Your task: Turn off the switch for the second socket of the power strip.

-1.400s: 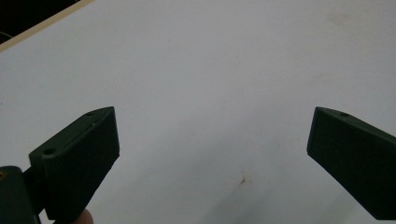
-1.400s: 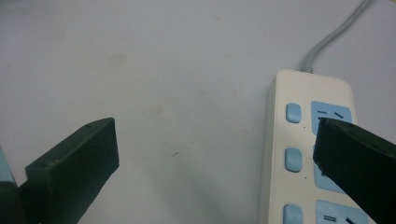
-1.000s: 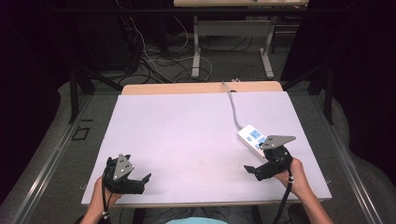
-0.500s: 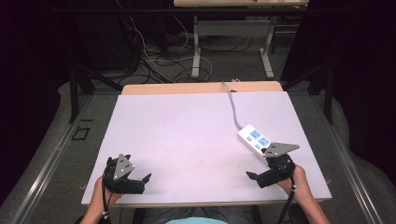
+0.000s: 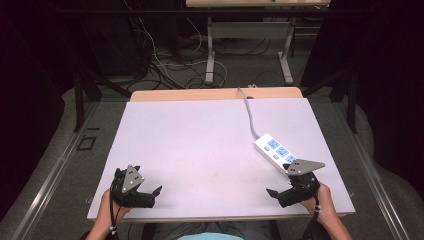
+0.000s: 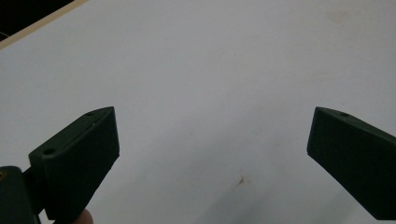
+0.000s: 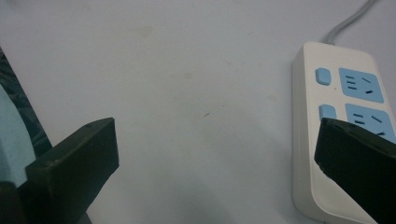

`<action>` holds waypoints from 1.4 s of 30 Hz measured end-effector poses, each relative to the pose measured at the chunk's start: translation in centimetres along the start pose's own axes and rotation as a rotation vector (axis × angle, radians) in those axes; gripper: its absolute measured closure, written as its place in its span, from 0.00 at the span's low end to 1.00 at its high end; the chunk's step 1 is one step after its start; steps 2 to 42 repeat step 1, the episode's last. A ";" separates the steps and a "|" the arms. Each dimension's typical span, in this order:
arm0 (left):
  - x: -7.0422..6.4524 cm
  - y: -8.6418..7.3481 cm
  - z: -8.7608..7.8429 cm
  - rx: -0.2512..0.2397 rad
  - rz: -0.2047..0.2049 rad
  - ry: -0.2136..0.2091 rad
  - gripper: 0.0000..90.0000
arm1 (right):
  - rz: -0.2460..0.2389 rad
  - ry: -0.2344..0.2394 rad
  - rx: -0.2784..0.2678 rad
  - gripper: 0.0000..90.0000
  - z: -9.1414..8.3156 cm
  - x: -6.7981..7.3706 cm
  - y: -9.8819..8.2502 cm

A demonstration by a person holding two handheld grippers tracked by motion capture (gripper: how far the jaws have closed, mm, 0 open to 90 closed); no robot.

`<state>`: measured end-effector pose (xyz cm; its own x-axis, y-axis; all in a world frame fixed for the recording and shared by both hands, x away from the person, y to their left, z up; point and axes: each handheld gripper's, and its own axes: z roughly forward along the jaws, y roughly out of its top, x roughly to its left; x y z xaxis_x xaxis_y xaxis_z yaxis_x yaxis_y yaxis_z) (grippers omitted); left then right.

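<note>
A white power strip (image 5: 276,150) with blue sockets lies at the right of the white table top (image 5: 200,140), and its grey cable (image 5: 248,116) runs off the far edge. My right gripper (image 5: 276,196) rests near the front right corner, just in front of the strip, open and holding nothing. In the right gripper view the power strip (image 7: 343,121) lies partly behind the right jaw, and the right gripper (image 7: 215,140) stands wide apart over bare table. My left gripper (image 5: 154,196) sits at the front left, open and empty. In its own view the left gripper (image 6: 212,135) spans bare white surface.
A wooden strip (image 5: 215,94) borders the far edge of the table. Beyond it stand desk legs (image 5: 210,55) and loose cables (image 5: 165,70) on the floor. A small brown stain (image 6: 242,179) marks the surface between the left jaws.
My right gripper has drawn back toward the table's front edge, away from the power strip. The left gripper has stayed put.
</note>
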<state>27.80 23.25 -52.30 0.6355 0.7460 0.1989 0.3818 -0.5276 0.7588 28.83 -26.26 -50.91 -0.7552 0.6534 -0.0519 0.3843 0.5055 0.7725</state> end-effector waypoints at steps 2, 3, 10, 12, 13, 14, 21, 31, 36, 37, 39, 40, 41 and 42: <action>0.0 0.0 0.0 0.000 0.000 -0.002 0.02 | -0.001 -0.002 -0.005 0.00 0.0 -0.1 0.0; 0.0 0.0 0.0 0.000 0.000 -0.002 0.02 | -0.001 -0.002 -0.005 0.00 0.0 -0.1 0.0; 0.0 0.0 0.0 0.000 0.000 -0.002 0.02 | -0.001 -0.002 -0.005 0.00 0.0 -0.1 0.0; 0.0 0.0 0.0 0.000 0.000 -0.002 0.02 | -0.001 -0.002 -0.005 0.00 0.0 -0.1 0.0; 0.0 0.0 0.0 0.000 0.000 -0.002 0.02 | -0.001 -0.002 -0.005 0.00 0.0 -0.1 0.0; 0.0 0.0 0.0 0.000 0.000 -0.002 0.02 | -0.001 -0.002 -0.005 0.00 0.0 -0.1 0.0; 0.0 0.0 0.0 0.000 0.000 -0.002 0.02 | -0.001 -0.002 -0.005 0.00 0.0 -0.1 0.0; 0.0 0.0 0.0 0.000 0.000 -0.002 0.02 | -0.001 -0.002 -0.005 0.00 0.0 -0.1 0.0; 0.0 0.0 0.0 0.000 0.000 -0.002 0.02 | -0.001 -0.002 -0.005 0.00 0.0 -0.1 0.0; 0.0 0.0 0.0 0.000 0.000 -0.002 0.02 | -0.001 -0.002 -0.005 0.00 0.0 -0.1 0.0; 0.0 0.0 0.0 0.000 0.000 -0.002 0.02 | -0.001 -0.002 -0.005 0.00 0.0 -0.1 0.0; 0.0 0.0 0.0 0.000 0.000 -0.002 0.02 | -0.001 -0.002 -0.005 0.00 0.0 -0.1 0.0; 0.0 0.0 0.0 0.000 0.000 -0.002 0.02 | -0.001 -0.002 -0.005 0.00 0.0 -0.1 0.0; 0.0 0.0 0.0 0.000 0.000 -0.002 0.02 | -0.001 -0.002 -0.005 0.00 0.0 -0.1 0.0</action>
